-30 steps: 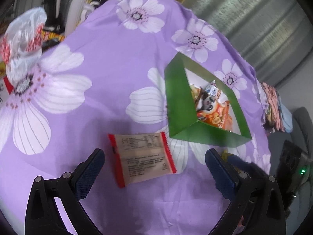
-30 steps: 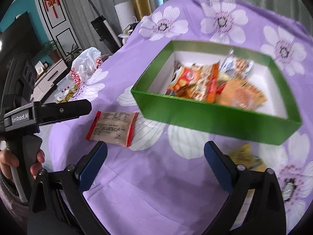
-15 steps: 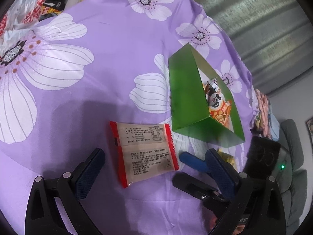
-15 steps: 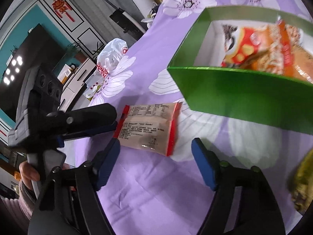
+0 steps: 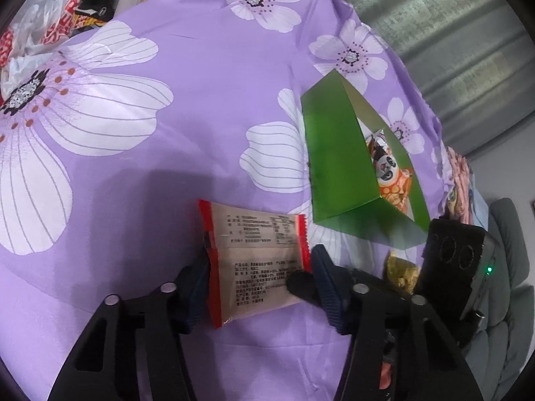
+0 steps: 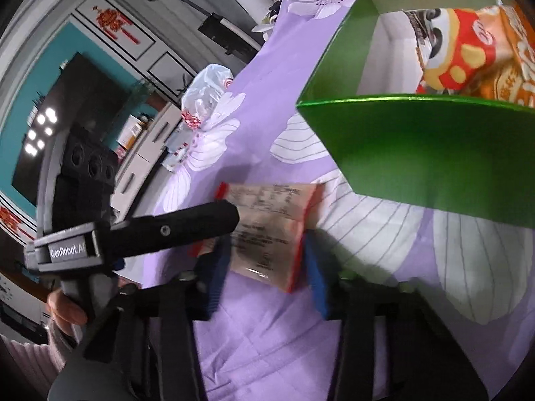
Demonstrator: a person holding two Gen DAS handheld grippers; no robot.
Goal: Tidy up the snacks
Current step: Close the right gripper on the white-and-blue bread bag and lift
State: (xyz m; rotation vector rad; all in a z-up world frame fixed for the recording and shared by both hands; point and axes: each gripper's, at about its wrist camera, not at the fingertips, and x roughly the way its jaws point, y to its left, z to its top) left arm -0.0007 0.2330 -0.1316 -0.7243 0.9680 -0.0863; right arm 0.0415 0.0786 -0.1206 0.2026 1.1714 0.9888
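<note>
**Both grippers close on one loose packet beside the green box**

Left wrist view: the green box [image 5: 337,167] already holds snacks; a red-edged snack packet [image 5: 257,260] and a yellow packet [image 5: 403,269] lie outside on the purple floral cloth [image 5: 167,50]. The left gripper [image 5: 259,282] pinches the red-edged packet's sides.

Right wrist view: the right gripper [image 6: 265,269] is narrowed around the same packet [image 6: 271,230], pads touching its edges.

Pretty even daylight in both views, colours pop. Heavy fisheye bend plus black vignette at the corners. Soft dark shadows fall on the purple cloth [image 5: 187,123] around the packet [image 5: 257,260]. Right wrist view is softer: its hand-held gripper [image 6: 264,269] looks smeared, and the TV [image 6: 50,133] reflects a cluster of bright ceiling lights.
</note>
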